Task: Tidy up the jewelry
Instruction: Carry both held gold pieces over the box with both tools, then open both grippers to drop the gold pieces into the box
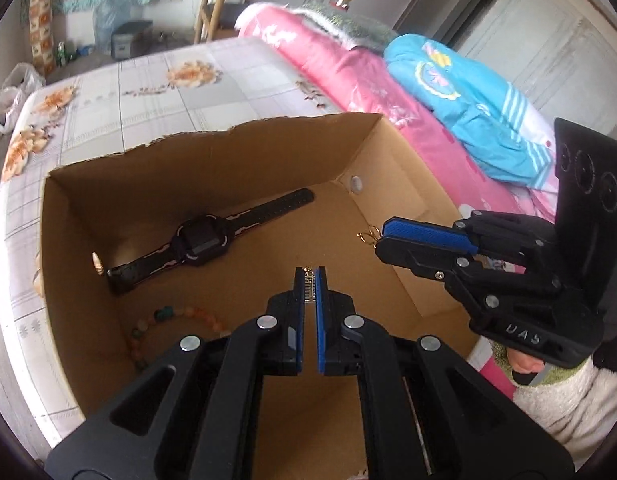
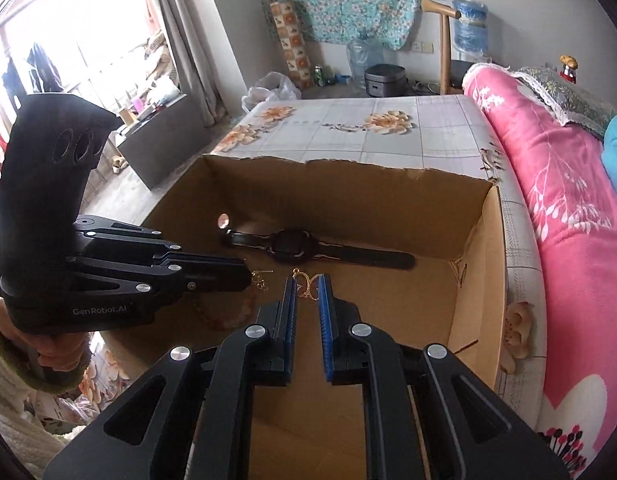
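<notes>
My left gripper (image 1: 309, 274) is pinched tight on a small gold earring (image 1: 308, 284); from its own camera I see only a thin strip of metal caught edge-on between the blue pads. The right camera shows what that view hides: the same piece poking out past my left fingertips (image 2: 244, 276) as a gold squiggle with a short post.

My right gripper (image 2: 307, 282) is clamped on a second earring (image 2: 306, 285), and here its own view is the better one: gold loops laid out between the two pads, which stand a little apart around it. From the left camera that earring is just a couple of small rings at the tip of the right gripper, seen from the side.

Both grippers hang over an open cardboard box (image 1: 212, 152) that sits on a flowered bed. On the box floor lies a dark watch (image 1: 200, 238), strap stretched out flat. Only the left view gives me the bead bracelet (image 1: 176, 322) clearly, curled in the near corner; in the right view it is mostly hidden behind my left gripper, a bit of orange bead showing below it.

The right view alone takes in the window and curtain on my left; the left view alone shows the blue garment (image 1: 460, 92) on the pink quilt (image 2: 548, 184).
</notes>
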`<state>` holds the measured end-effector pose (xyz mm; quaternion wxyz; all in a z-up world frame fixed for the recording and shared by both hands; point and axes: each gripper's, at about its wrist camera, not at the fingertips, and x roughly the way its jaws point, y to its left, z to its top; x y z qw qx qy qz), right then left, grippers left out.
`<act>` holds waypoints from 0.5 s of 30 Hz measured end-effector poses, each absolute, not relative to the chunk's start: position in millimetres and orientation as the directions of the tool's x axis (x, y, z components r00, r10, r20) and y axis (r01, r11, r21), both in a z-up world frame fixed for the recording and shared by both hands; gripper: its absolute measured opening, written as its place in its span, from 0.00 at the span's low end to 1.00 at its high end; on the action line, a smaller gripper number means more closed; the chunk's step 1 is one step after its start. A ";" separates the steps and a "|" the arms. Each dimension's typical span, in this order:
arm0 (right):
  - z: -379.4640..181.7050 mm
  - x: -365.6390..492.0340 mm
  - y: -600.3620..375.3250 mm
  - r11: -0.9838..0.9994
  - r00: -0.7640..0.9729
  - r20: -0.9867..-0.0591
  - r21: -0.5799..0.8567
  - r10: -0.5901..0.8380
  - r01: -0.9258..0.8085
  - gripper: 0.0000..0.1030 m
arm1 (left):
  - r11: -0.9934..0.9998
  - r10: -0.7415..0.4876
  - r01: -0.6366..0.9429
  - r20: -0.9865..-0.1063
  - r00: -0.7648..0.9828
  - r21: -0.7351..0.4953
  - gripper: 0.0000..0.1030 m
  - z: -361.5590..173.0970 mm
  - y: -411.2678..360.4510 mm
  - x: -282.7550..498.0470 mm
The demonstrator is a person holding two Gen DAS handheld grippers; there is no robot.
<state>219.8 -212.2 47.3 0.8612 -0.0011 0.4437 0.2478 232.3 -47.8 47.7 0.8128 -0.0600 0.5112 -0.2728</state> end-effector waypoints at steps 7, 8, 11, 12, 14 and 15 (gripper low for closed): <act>37.4 242.0 -228.0 0.897 0.472 -0.780 0.252 0.411 -0.364 0.12 | 0.857 -0.501 0.309 -0.809 0.309 -0.412 0.14 33.6 -52.4 250.2; 38.0 241.9 -231.1 0.898 0.477 -0.777 0.256 0.411 -0.358 0.12 | 0.858 -0.500 0.303 -0.808 0.311 -0.414 0.14 32.4 -52.1 251.2; 41.0 239.4 -241.8 0.900 0.496 -0.760 0.275 0.419 -0.339 0.12 | 0.860 -0.500 0.297 -0.806 0.319 -0.415 0.14 32.2 -50.7 252.9; 42.3 238.6 -245.2 0.901 0.503 -0.756 0.278 0.420 -0.334 0.12 | 0.860 -0.499 0.297 -0.804 0.323 -0.414 0.14 33.0 -50.2 254.4; 47.1 235.5 -254.5 0.902 0.524 -0.739 0.292 0.423 -0.317 0.12 | 0.860 -0.500 0.296 -0.799 0.334 -0.415 0.14 34.9 -47.9 252.8; 49.0 233.7 -258.4 0.903 0.533 -0.733 0.298 0.424 -0.309 0.12 | 0.859 -0.504 0.295 -0.793 0.342 -0.418 0.14 36.4 -45.9 251.6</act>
